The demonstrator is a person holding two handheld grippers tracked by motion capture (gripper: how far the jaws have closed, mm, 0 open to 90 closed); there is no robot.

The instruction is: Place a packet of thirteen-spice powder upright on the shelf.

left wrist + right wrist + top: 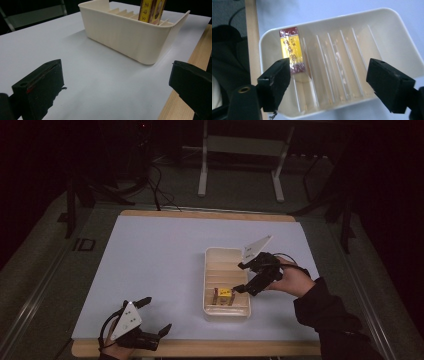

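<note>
**Hovering open over the divided tray**

Looking down from the high view, I see my right gripper (244, 276) held above the cream tray (214, 254), which sits on the white table sheet (155, 265) right of centre. Its jaws stand apart with nothing between them; in the right gripper view they frame the tray's thin dividers. One small packet (292, 50) stands in the end slot, at the tray's near end. Its wrapper is yellow in the middle with dark red ends and carries dark characters, too blurred for me to read. In the left gripper view the packet (151, 11) rises above the tray wall (130, 37), and the print on its yellow edge is also unclear.

My left gripper (156, 316) rests near the table's front wooden edge (210, 348), well apart from the tray, jaws spread and empty.
</note>
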